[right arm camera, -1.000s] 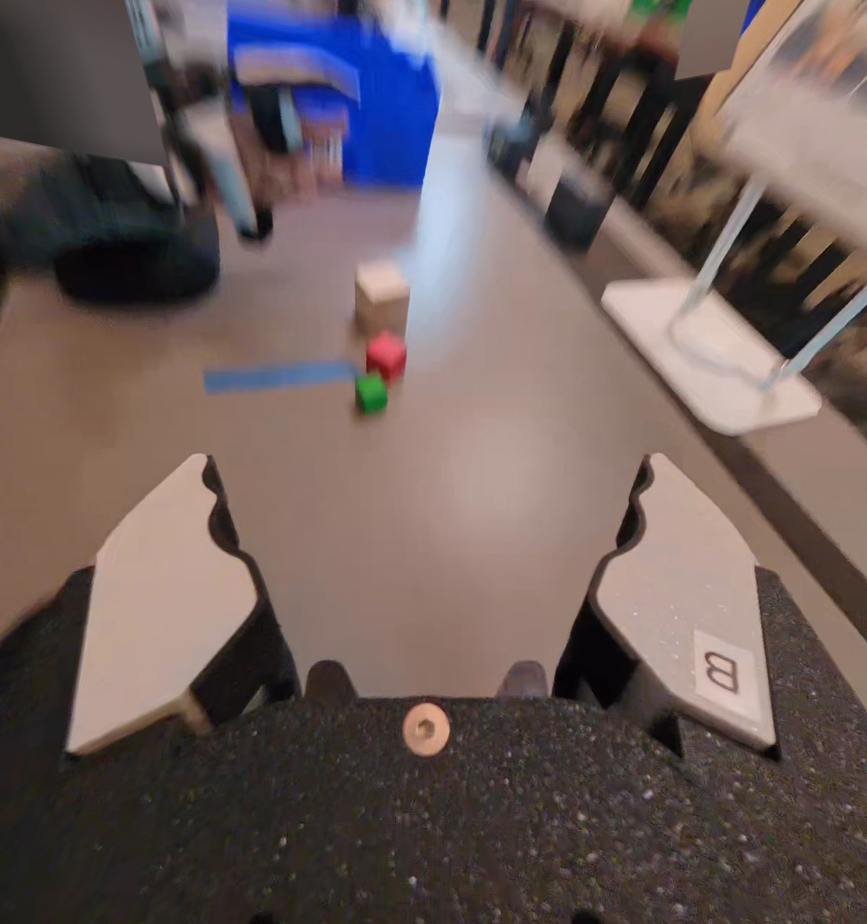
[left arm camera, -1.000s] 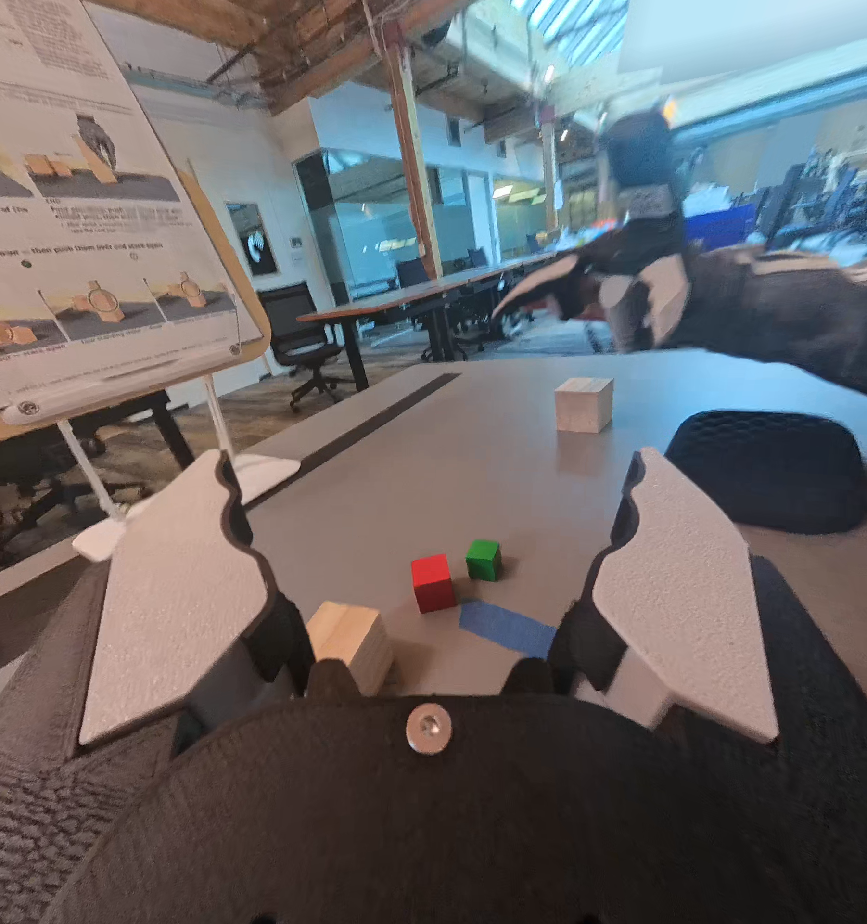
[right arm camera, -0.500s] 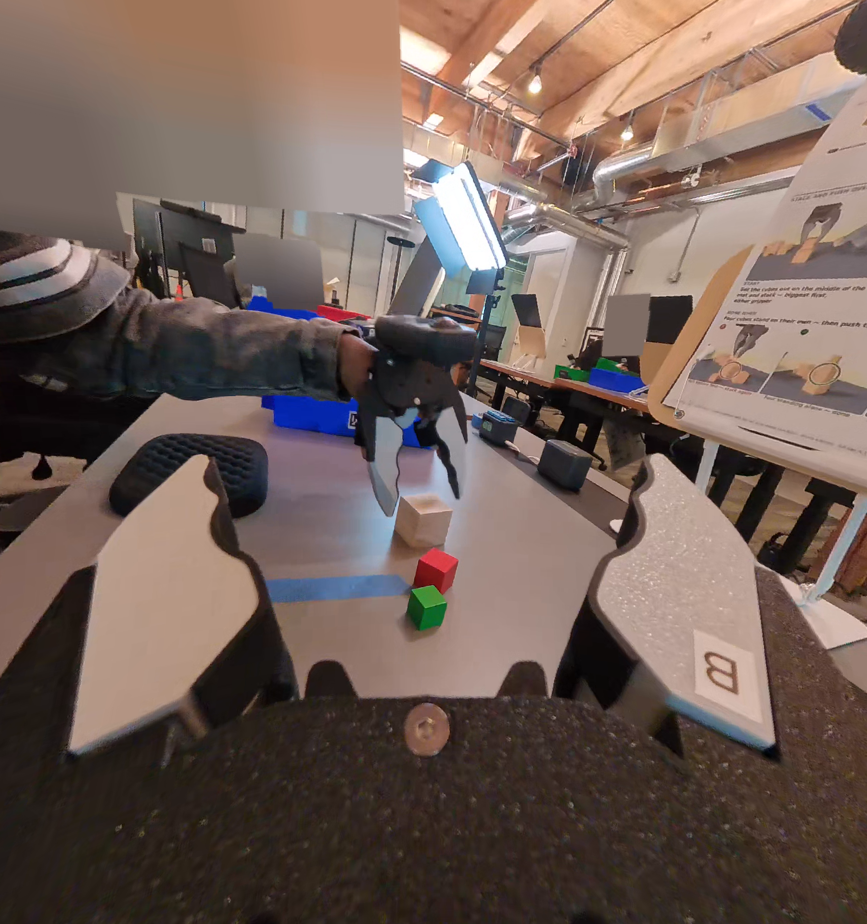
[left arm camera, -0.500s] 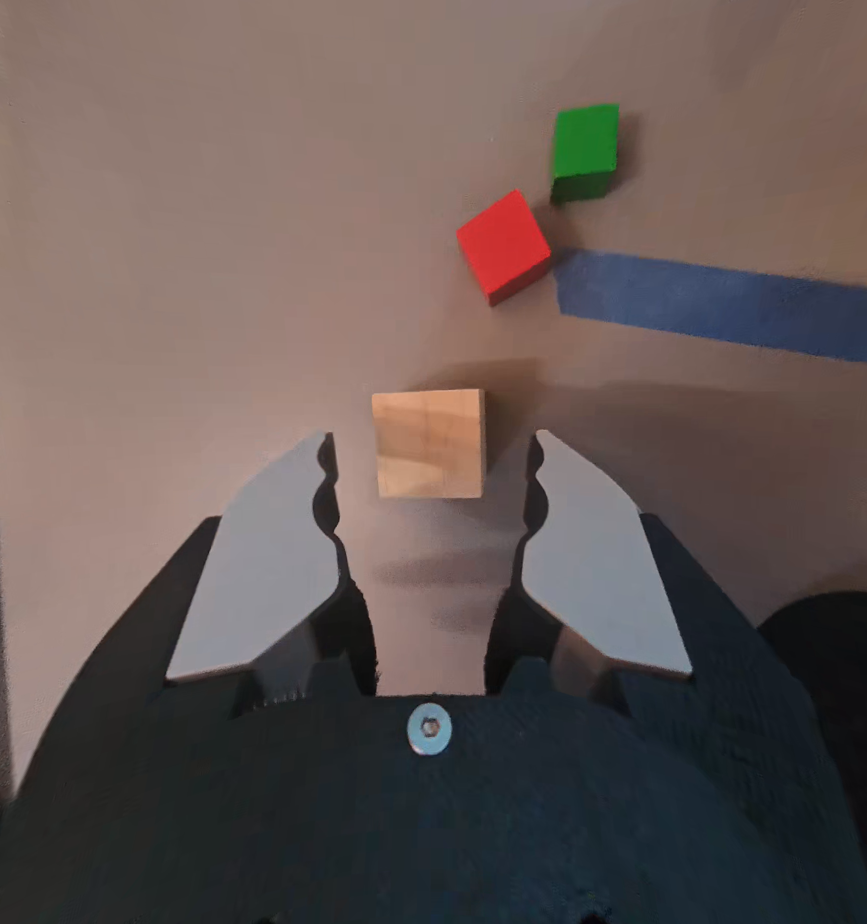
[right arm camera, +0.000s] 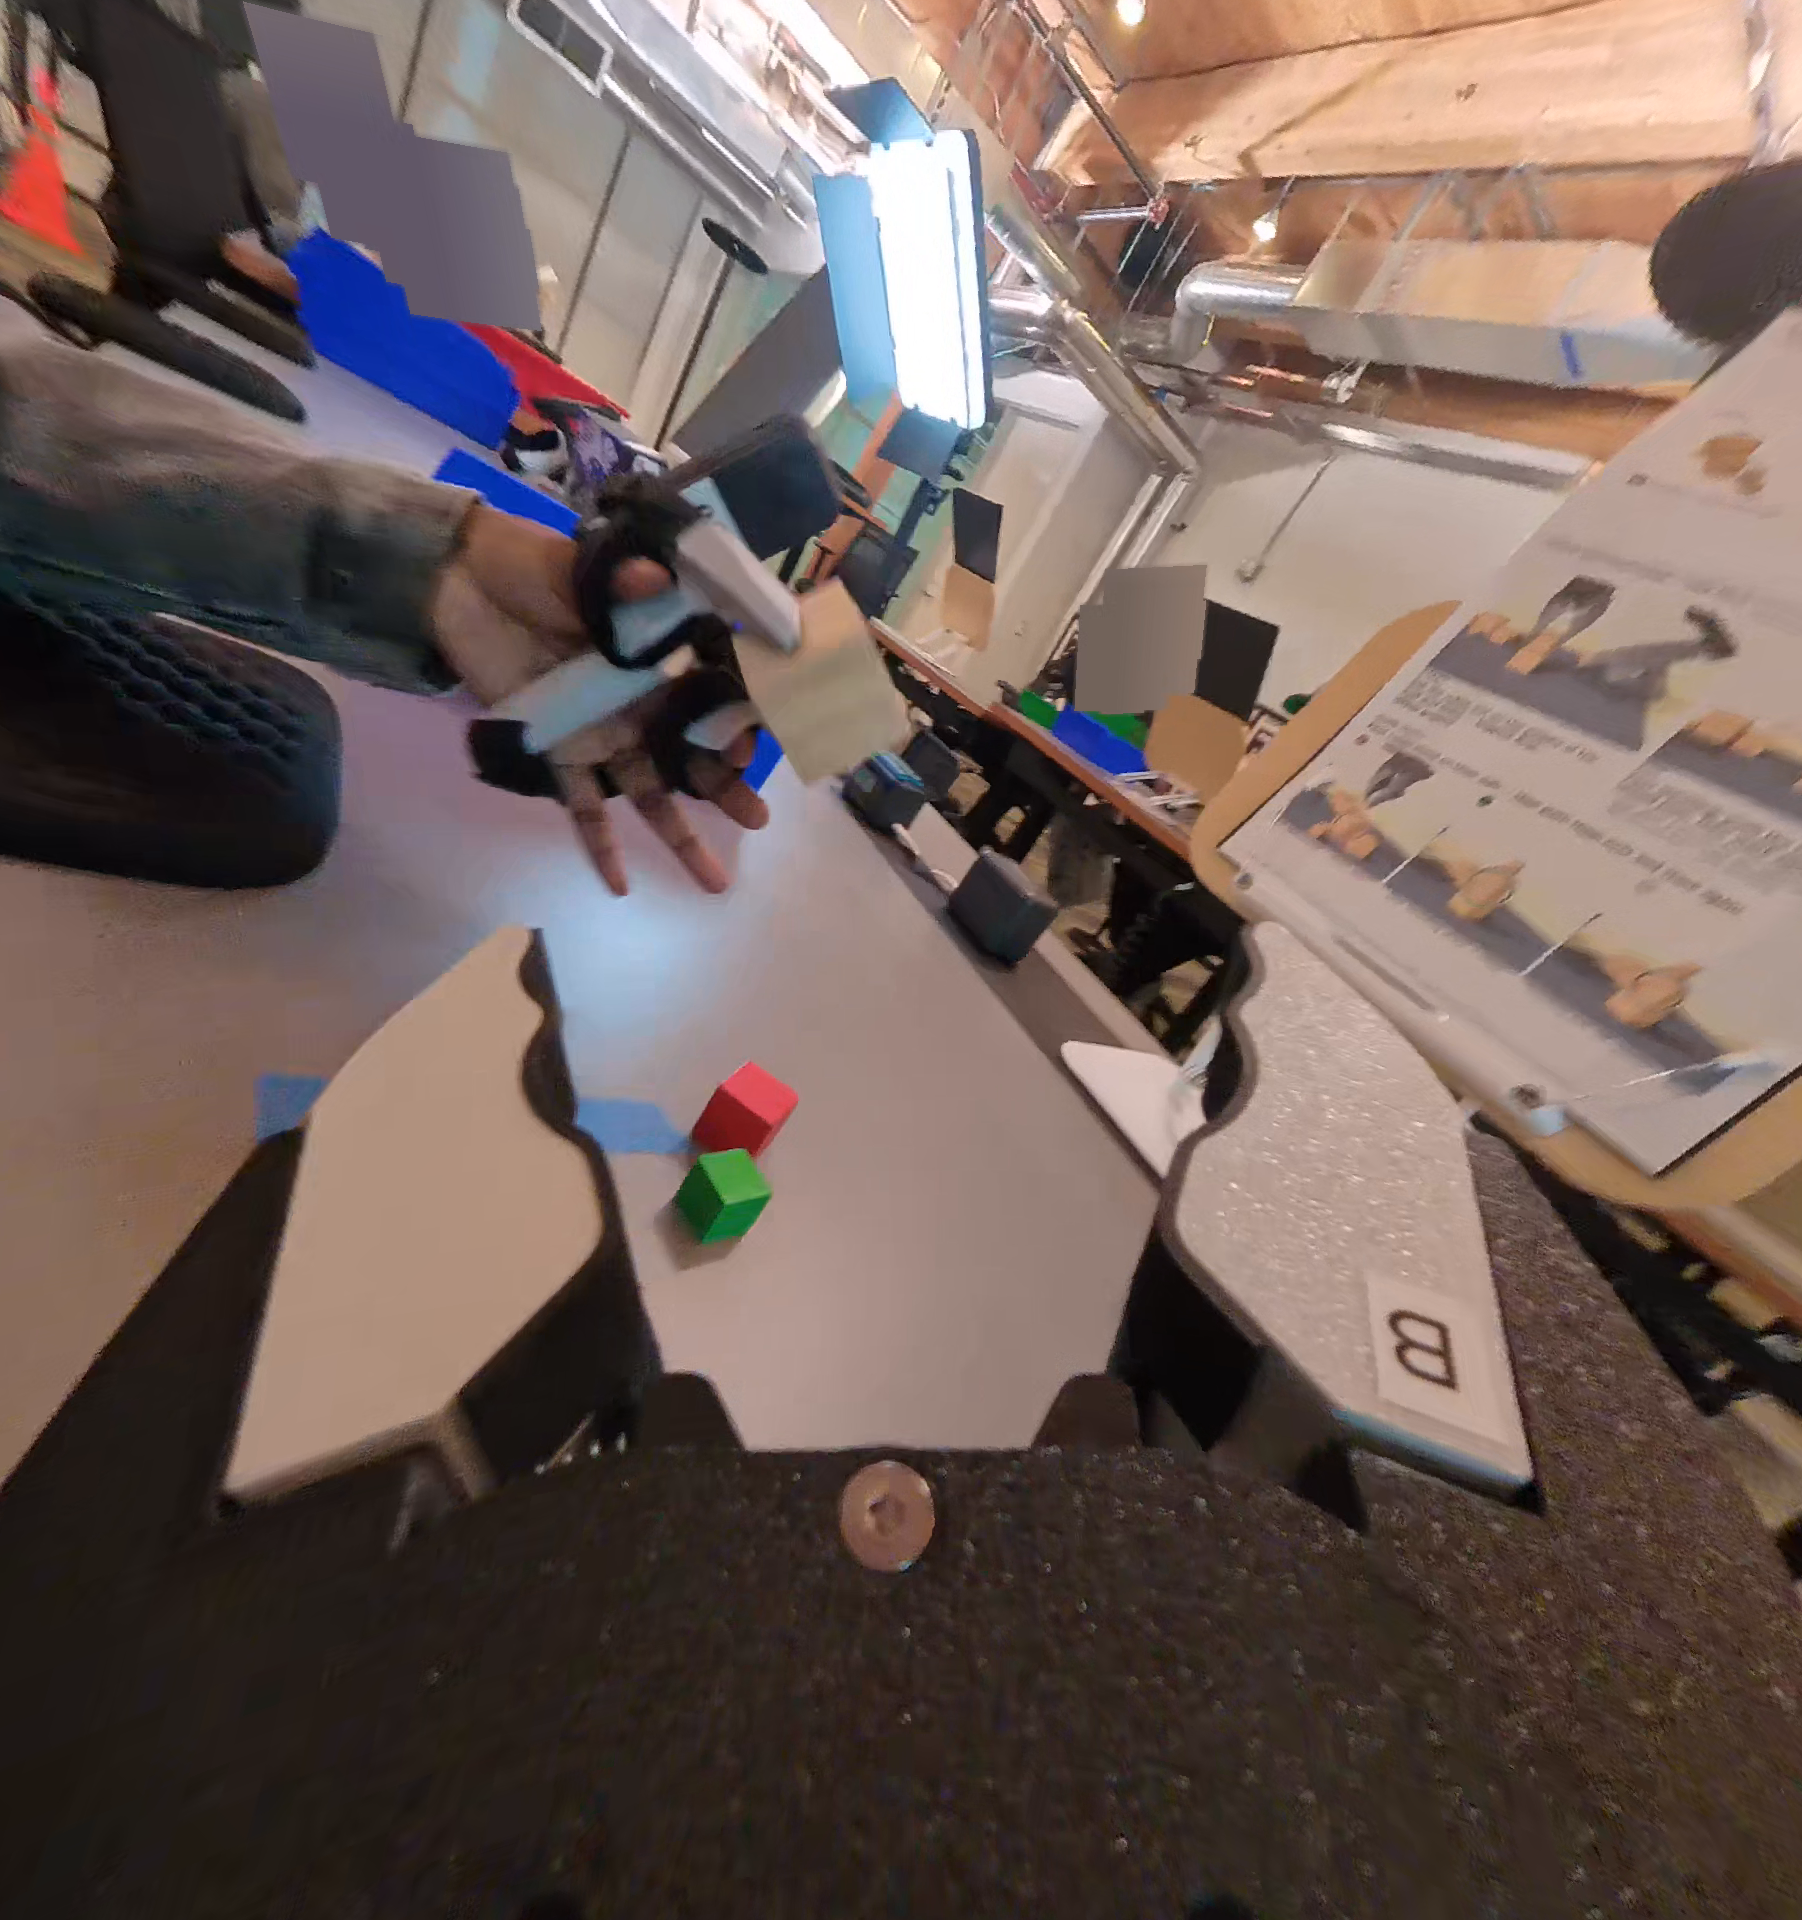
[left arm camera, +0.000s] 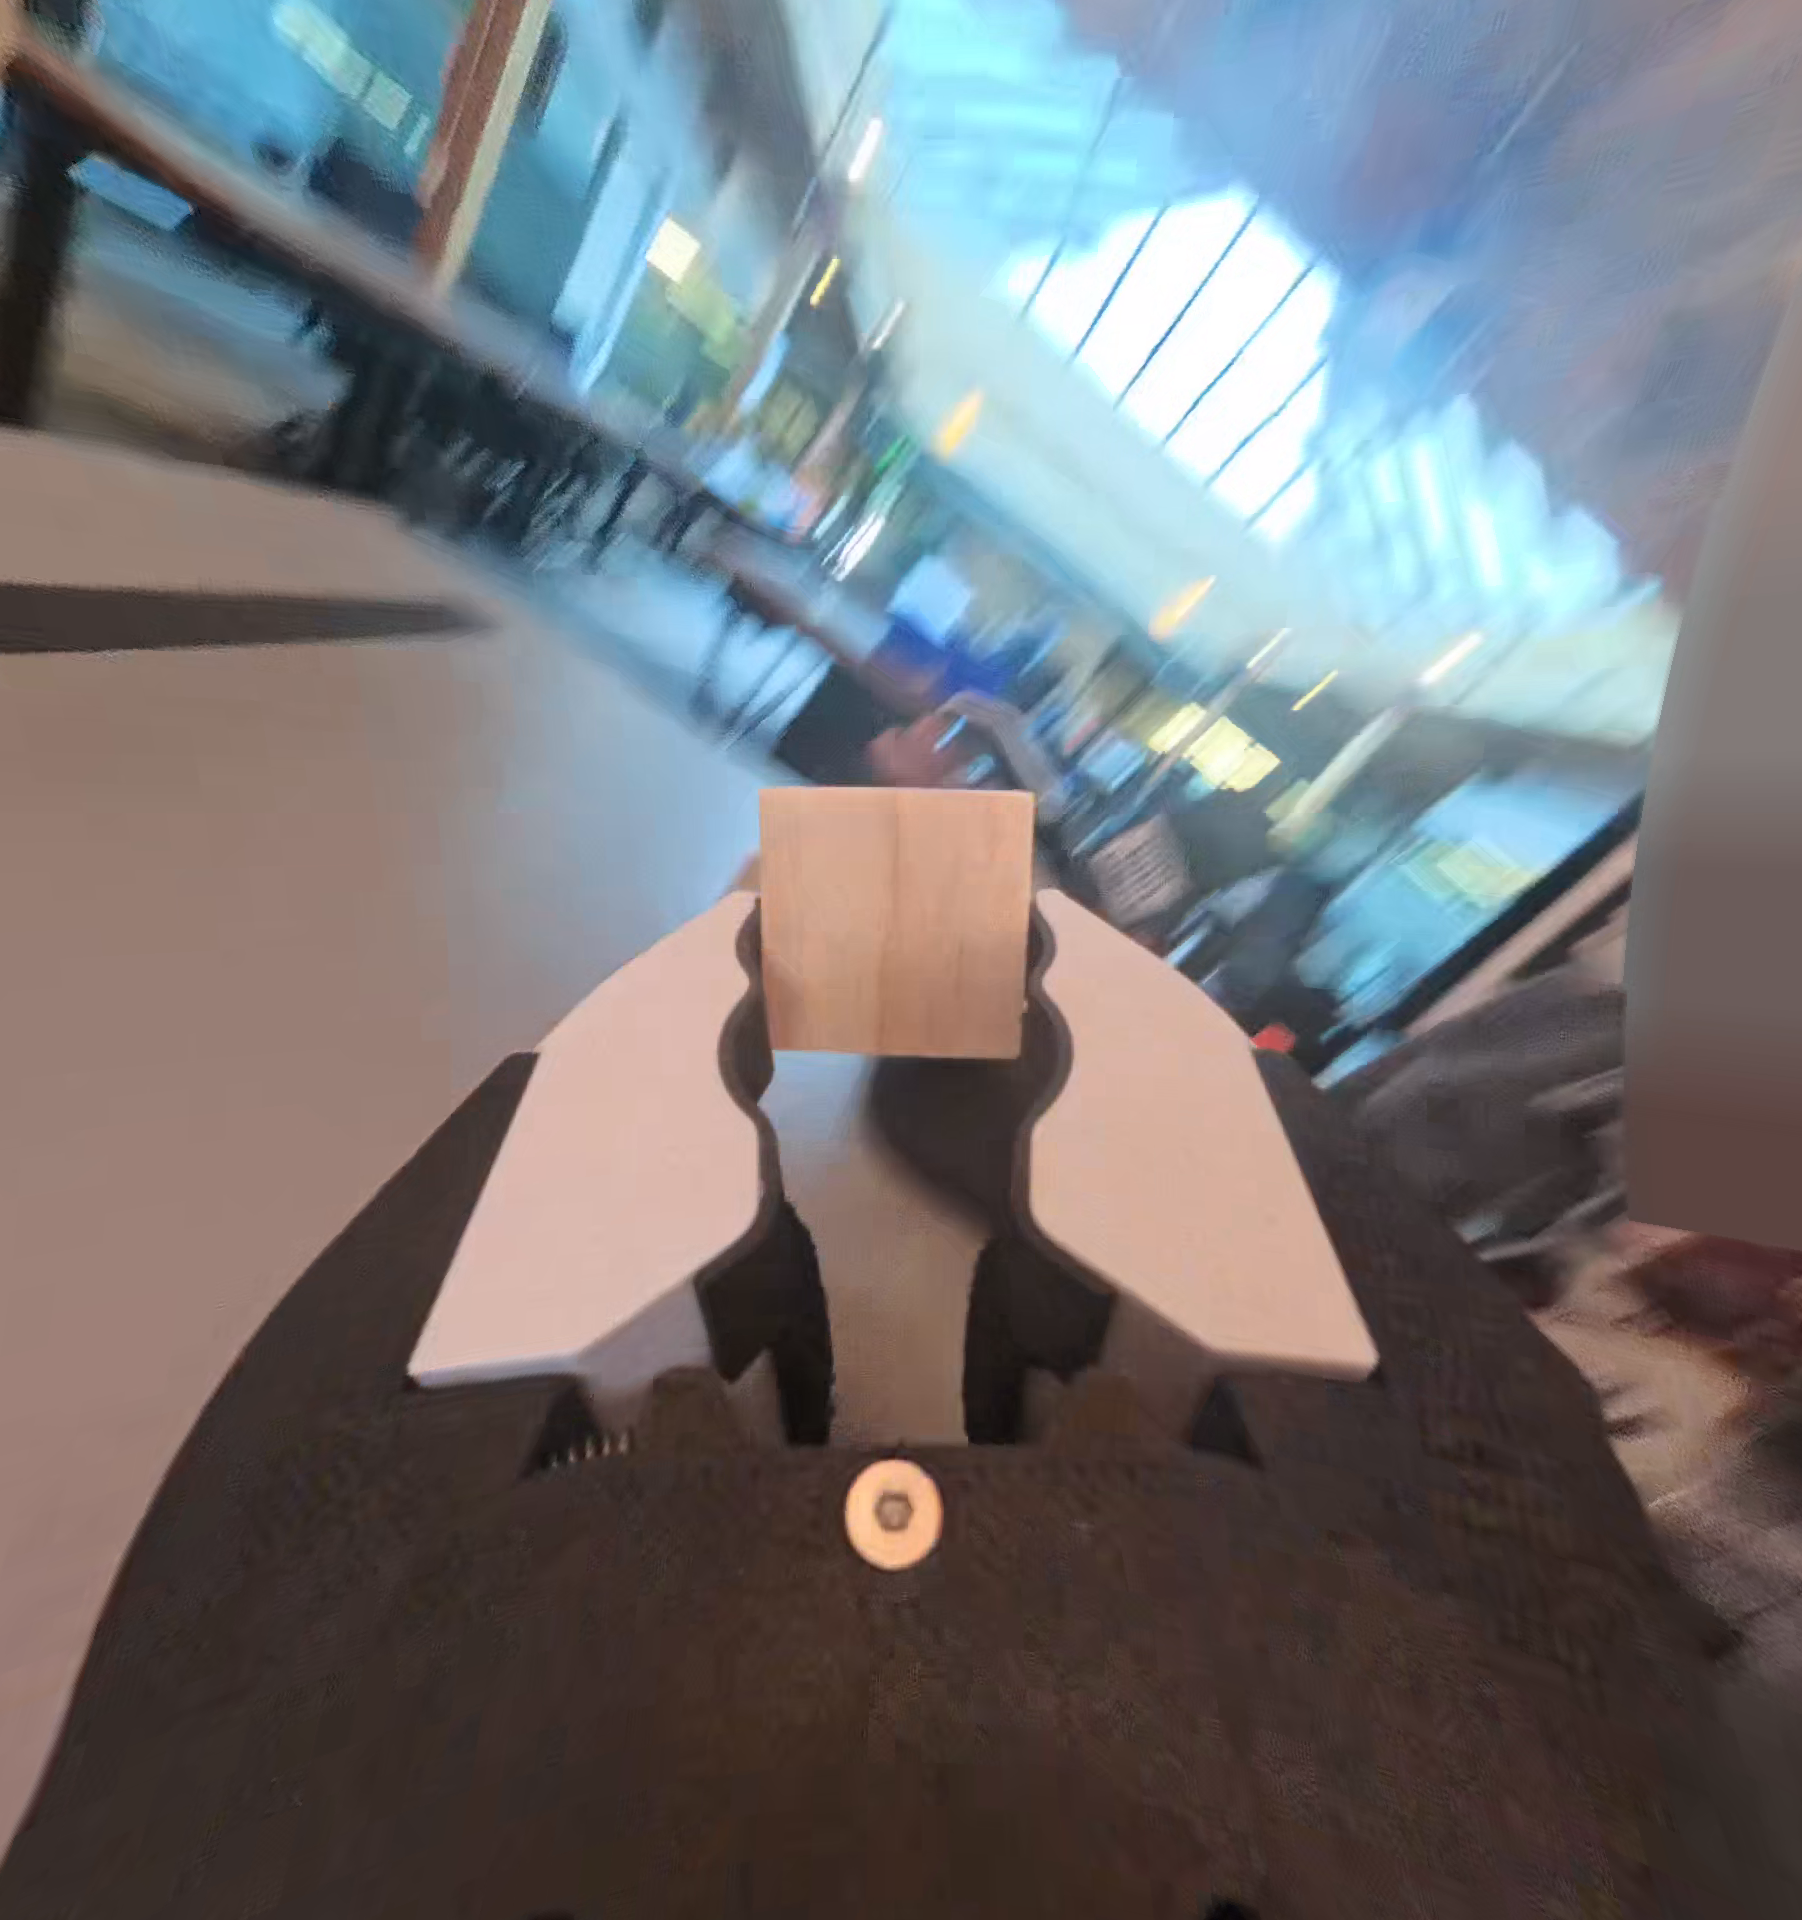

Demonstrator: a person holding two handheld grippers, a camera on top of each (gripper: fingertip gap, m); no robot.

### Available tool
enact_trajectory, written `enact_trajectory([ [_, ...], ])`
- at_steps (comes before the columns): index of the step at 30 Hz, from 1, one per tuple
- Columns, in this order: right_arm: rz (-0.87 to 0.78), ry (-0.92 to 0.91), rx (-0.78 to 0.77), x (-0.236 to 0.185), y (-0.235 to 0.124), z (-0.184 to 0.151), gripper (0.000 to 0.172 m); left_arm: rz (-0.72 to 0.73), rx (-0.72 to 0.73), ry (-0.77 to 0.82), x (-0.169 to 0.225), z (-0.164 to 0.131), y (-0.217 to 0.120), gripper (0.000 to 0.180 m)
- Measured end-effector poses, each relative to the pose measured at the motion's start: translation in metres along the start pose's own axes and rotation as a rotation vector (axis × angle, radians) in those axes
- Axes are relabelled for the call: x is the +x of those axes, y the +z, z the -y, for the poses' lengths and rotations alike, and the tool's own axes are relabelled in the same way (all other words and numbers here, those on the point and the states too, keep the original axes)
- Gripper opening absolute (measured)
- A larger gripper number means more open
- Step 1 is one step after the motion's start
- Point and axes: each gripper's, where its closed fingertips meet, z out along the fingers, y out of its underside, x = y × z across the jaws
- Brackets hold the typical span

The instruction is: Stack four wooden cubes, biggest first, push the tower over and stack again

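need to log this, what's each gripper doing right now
Left gripper: closed on a plain wooden cube, lifted off the table.
Right gripper: open, holding nothing.

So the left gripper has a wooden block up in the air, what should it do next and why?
Probably carry the plain wooden cube, clamped in the left gripper, back down onto bare table. The red cube and green cube are smaller, so they should go on later.

Open-plan office/lab: long desks (right arm camera: 1105, 748), exposed ducts (right arm camera: 1240, 291), studio light panel (right arm camera: 928, 281).
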Motion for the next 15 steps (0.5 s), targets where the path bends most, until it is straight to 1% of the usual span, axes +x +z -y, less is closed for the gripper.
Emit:
enact_trajectory([
  [1, -0.006, -0.028, 0.006, -0.001, 0.004, 0.007, 0.113, -0.088, 0.088, -0.085, 0.017, 0.003, 0.004, 0.046],
  [2, -0.003, -0.047, 0.026, -0.004, 0.009, 0.017, 0.106, -0.160, 0.136, -0.154, 0.031, 0.002, 0.008, 0.046],
  [4, 0.025, -0.095, 0.057, -0.013, 0.022, 0.035, 0.098, -0.251, 0.168, -0.231, 0.049, -0.009, 0.019, 0.046],
  [6, 0.097, -0.165, 0.031, -0.026, 0.037, 0.045, 0.094, -0.307, 0.163, -0.259, 0.061, -0.020, 0.030, 0.046],
  [7, 0.129, -0.203, 0.009, -0.031, 0.044, 0.047, 0.094, -0.329, 0.145, -0.269, 0.065, -0.025, 0.035, 0.046],
  [9, 0.193, -0.274, -0.022, -0.039, 0.054, 0.051, 0.087, -0.351, 0.121, -0.290, 0.070, -0.032, 0.041, 0.046],
  [13, 0.282, -0.371, -0.073, -0.050, 0.068, 0.049, 0.073, -0.377, 0.099, -0.307, 0.074, -0.038, 0.043, 0.046],
  [15, 0.307, -0.403, -0.096, -0.053, 0.070, 0.044, 0.054, -0.384, 0.110, -0.305, 0.075, -0.037, 0.043, 0.046],
])
